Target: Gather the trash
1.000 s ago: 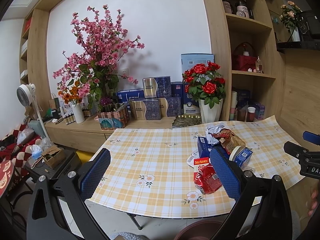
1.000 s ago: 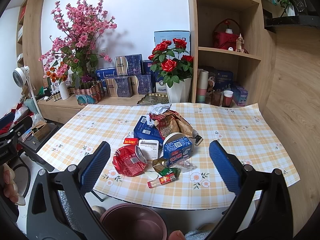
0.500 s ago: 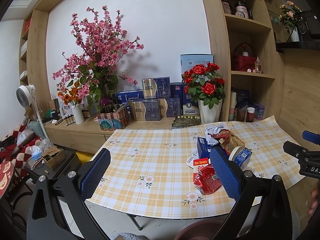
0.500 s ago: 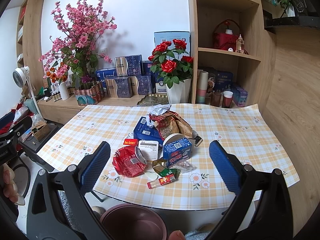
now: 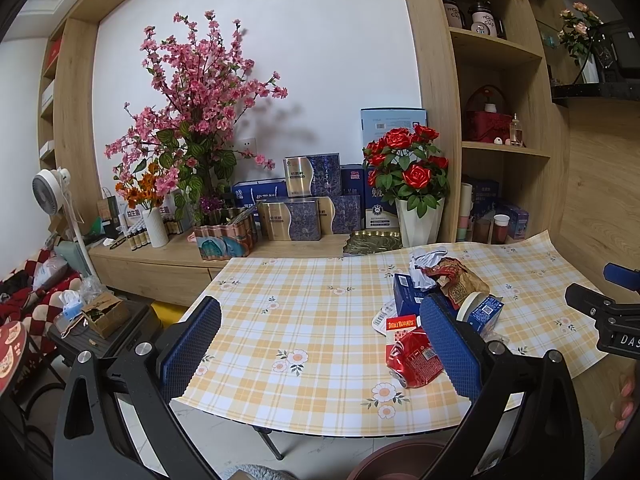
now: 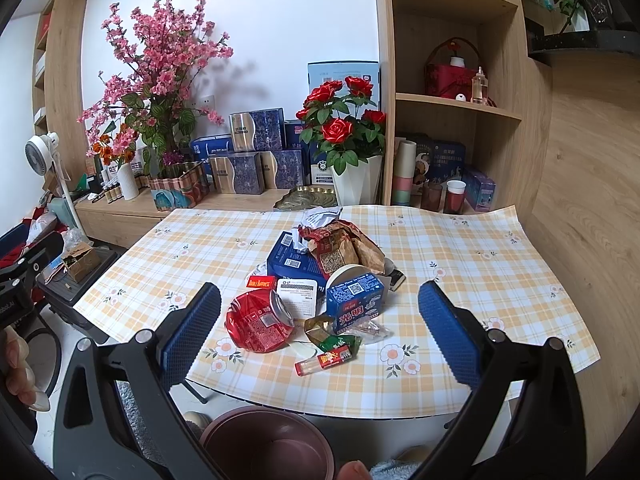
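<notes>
On checked cloth [image 6: 460, 248], crushed red can [image 6: 260, 322], perhaps foil, beside cardboard boxes [image 6: 354, 300].

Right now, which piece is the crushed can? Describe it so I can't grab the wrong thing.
Start at the checked tablecloth and find the trash pile in its middle. The crushed can lies at the pile's near left edge, just below the small red packet. It is the only shiny red metal piece, flattened, with a silver top facing the white label.
</notes>
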`<state>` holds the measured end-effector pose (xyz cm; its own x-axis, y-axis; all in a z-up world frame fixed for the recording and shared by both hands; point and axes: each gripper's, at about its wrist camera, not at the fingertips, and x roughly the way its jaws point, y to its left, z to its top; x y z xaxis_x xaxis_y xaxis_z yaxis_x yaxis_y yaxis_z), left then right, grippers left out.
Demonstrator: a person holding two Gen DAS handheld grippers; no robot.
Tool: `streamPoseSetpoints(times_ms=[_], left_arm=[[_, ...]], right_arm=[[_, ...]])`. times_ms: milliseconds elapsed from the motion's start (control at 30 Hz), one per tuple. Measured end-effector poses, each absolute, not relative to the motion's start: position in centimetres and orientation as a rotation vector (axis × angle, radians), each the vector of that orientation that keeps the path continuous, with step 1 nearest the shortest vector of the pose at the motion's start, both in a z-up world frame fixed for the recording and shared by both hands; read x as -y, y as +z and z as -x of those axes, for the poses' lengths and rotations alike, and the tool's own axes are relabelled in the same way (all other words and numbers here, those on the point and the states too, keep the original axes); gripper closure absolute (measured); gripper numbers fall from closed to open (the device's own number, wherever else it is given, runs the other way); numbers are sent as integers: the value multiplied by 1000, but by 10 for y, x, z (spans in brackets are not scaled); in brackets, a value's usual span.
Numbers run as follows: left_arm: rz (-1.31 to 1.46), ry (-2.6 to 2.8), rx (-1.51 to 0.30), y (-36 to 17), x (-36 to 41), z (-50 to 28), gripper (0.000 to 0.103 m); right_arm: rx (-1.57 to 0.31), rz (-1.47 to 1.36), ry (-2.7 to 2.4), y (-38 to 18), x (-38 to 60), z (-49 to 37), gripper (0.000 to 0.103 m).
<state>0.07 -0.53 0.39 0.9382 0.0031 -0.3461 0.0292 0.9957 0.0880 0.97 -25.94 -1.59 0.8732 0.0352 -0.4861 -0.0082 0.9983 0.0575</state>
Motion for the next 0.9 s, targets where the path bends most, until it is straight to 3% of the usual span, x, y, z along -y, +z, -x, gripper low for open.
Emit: streamPoseSetpoints(times_ms=[533,900], left_arm=[[-97,-30,-339,7,11,2,5],[53,-166,-395,-33,-14,-21,5]], right_arm=[[-506,-65,12,-17,262,-9,6],[-501,-104,27,-45,272,-18,6]])
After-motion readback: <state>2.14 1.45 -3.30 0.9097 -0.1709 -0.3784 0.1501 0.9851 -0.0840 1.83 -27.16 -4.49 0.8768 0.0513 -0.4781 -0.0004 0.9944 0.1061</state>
